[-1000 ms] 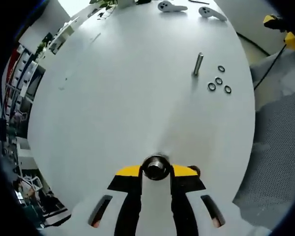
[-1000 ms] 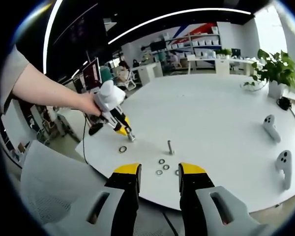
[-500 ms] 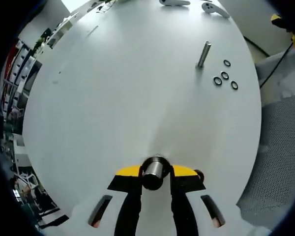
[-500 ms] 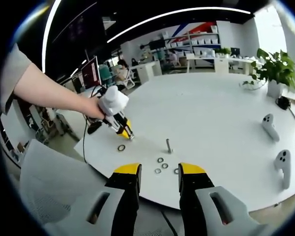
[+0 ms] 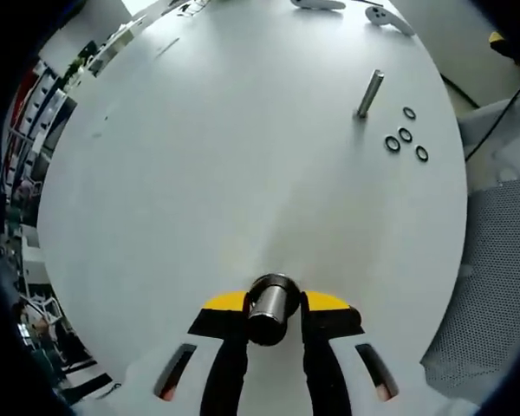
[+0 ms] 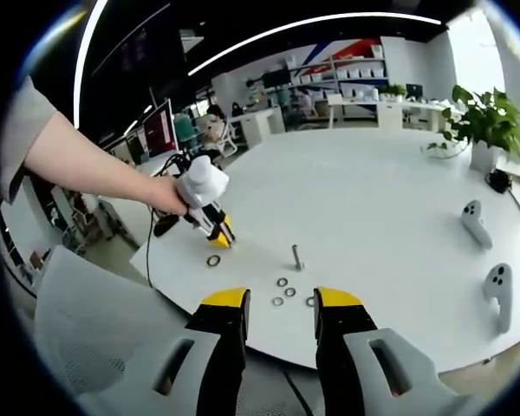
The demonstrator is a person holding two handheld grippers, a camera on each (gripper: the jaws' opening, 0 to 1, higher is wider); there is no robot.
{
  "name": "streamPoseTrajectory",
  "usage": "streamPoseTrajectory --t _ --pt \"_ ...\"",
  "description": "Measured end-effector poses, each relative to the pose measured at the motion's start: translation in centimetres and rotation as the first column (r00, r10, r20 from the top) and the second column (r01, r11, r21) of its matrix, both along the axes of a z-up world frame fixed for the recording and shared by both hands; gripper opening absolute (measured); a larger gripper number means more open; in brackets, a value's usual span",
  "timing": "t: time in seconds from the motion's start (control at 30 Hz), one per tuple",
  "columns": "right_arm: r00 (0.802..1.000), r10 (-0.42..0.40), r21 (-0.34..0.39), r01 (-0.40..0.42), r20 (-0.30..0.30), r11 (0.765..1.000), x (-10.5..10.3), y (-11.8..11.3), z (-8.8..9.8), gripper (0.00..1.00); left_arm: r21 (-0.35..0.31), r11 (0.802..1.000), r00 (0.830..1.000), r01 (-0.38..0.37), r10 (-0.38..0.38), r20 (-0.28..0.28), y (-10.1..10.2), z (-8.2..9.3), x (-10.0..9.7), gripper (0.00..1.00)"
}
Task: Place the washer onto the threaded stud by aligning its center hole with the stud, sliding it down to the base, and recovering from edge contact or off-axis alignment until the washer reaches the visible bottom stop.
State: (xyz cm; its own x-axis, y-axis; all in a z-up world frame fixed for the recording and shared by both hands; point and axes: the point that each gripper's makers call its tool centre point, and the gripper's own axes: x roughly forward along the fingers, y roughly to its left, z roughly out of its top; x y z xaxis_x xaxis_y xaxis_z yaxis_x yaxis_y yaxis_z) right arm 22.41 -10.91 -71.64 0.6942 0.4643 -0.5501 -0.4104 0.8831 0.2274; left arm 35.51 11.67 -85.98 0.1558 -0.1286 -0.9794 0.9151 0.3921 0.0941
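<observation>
Stud point(image 6: 295, 257) stands on my table point(image 6: 390, 208), three washers point(image 6: 283, 282) just beside it; my left gripper point(image 5: 274, 305) clamps a metal cylinder point(image 5: 270, 308) well away; right gripper point(image 6: 277, 303) gapes empty.

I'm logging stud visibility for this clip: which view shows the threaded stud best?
The left gripper view: the threaded stud stands out long and clear against the white table, with three loose washers beside it. In the right gripper view the stud is smaller, standing upright just beyond the right gripper.
</observation>
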Motion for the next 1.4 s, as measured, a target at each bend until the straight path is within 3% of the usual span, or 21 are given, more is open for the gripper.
streamPoseTrajectory --t 0.3,0.5,0.73,1.0,1.37,1.4 --pt "1.0 0.023 -0.001 -0.023 -0.004 1.0 -0.1 0.3 -0.1 0.31 -0.051 0.995 0.996 -0.083 0.085 0.039 0.2 1.3 -0.2 0.36" --pt "1.0 0.028 0.012 -0.028 -0.004 1.0 -0.2 0.5 0.0 0.31 -0.074 0.984 0.986 -0.164 0.165 0.008 1.2 1.9 -1.4 0.3" --pt "0.999 0.032 0.017 -0.032 0.003 0.999 -0.1 0.5 0.1 0.31 -0.07 0.971 0.973 -0.229 0.227 -0.034 1.8 0.8 -3.7 0.31" --pt "0.999 0.047 0.015 -0.047 -0.003 0.999 -0.3 0.8 0.0 0.31 -0.056 0.973 0.974 -0.223 0.22 -0.055 1.4 0.1 -5.0 0.32" --pt "0.999 0.041 0.018 -0.041 -0.002 0.999 -0.3 0.8 0.1 0.31 -0.064 0.953 0.953 -0.295 0.288 -0.093 1.1 -0.9 -6.2 0.31" --pt "0.999 0.04 0.02 -0.04 -0.002 0.999 -0.3 0.8 0.1 0.31 -0.06 0.959 0.96 -0.277 0.273 -0.066 1.2 -0.8 -6.0 0.3"
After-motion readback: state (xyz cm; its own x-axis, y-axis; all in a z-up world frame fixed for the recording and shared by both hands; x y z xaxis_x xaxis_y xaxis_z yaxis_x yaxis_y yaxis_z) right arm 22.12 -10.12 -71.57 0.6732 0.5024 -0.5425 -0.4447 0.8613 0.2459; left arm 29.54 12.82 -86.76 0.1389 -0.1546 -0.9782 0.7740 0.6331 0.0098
